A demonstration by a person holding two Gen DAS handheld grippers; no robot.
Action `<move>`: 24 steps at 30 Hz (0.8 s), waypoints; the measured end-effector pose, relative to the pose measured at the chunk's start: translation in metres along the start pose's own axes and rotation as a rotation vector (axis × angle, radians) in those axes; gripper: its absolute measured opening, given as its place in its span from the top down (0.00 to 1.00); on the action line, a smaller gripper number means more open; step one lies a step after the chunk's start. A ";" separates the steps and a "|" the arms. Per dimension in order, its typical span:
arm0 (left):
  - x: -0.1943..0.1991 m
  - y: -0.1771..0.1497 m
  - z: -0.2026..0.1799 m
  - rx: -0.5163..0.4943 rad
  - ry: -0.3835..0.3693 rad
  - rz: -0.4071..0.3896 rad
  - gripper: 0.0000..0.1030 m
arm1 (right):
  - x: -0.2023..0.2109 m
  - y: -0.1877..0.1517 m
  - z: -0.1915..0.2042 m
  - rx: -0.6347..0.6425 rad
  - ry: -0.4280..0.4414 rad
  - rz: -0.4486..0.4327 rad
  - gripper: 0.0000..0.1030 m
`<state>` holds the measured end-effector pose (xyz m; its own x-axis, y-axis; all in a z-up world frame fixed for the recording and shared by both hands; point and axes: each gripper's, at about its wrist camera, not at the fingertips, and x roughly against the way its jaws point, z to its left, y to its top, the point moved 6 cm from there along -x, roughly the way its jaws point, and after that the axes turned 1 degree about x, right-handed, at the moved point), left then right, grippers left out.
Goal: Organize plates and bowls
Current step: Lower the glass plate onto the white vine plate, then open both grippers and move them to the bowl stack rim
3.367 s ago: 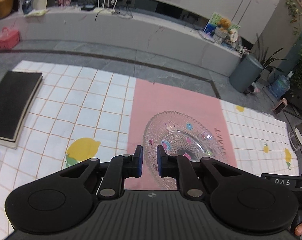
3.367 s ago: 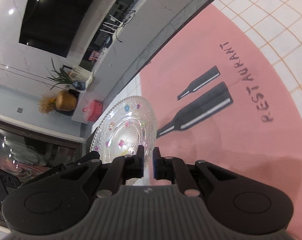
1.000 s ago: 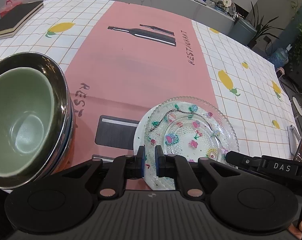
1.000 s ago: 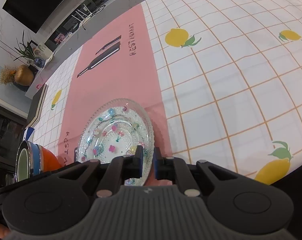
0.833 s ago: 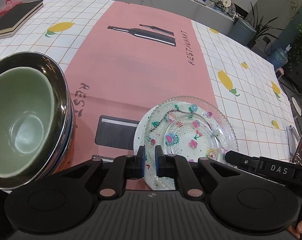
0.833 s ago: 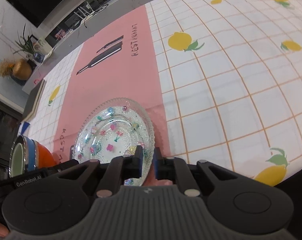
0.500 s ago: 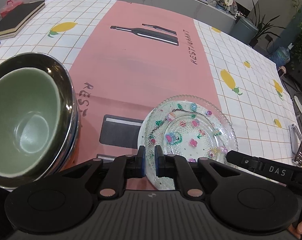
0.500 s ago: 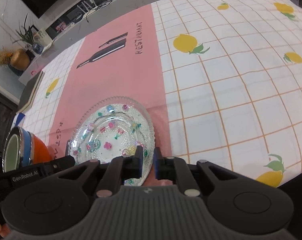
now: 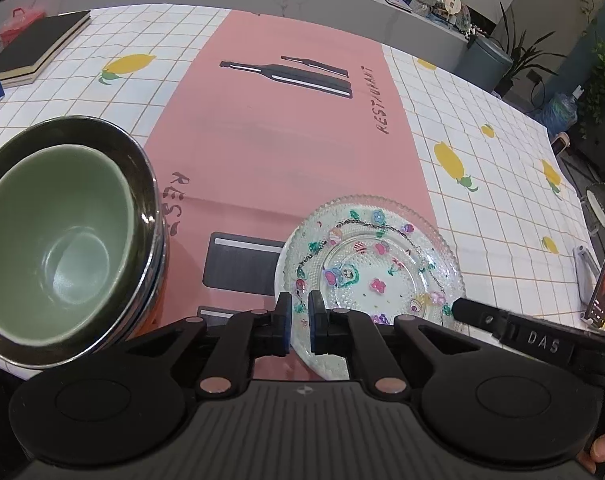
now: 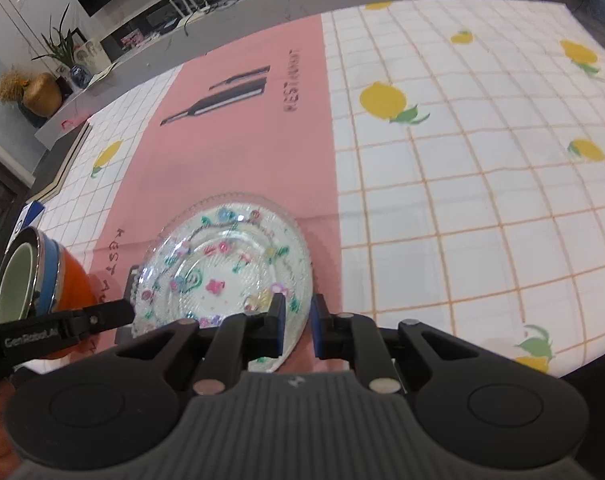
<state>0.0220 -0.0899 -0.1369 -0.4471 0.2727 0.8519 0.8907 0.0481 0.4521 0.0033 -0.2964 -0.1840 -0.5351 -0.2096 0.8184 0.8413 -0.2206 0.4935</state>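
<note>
Left wrist view: the left gripper (image 9: 299, 325) is clamped on the near rim of the glass plate (image 9: 376, 268), which lies near the table's (image 9: 502, 184) near edge on a white plate (image 9: 322, 364) (nested bowls (image 9: 58, 232) beside).

Right wrist view: the right gripper (image 10: 297, 330) is opening, the plate's rim between its fingers, untouched.

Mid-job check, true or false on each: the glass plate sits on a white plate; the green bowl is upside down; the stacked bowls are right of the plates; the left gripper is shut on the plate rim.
1. The glass plate sits on a white plate. True.
2. The green bowl is upside down. False: it is upright, nested in a metal bowl.
3. The stacked bowls are right of the plates. False: they are left.
4. The left gripper is shut on the plate rim. True.
</note>
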 end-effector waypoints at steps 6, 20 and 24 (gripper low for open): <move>0.008 0.003 0.001 0.012 -0.023 -0.019 0.92 | -0.006 0.016 -0.005 0.003 -0.022 -0.031 0.93; 0.020 0.006 0.006 0.029 -0.056 -0.035 0.90 | -0.008 0.003 0.003 0.008 -0.001 0.004 0.99; 0.028 0.009 0.008 0.021 -0.075 -0.046 0.90 | 0.003 0.008 0.008 0.003 0.016 -0.022 0.93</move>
<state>0.0180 -0.0745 -0.1112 -0.4810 0.3410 0.8077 0.8712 0.0826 0.4840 0.0089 -0.2913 -0.1751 -0.5544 -0.2199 0.8027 0.8296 -0.2225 0.5121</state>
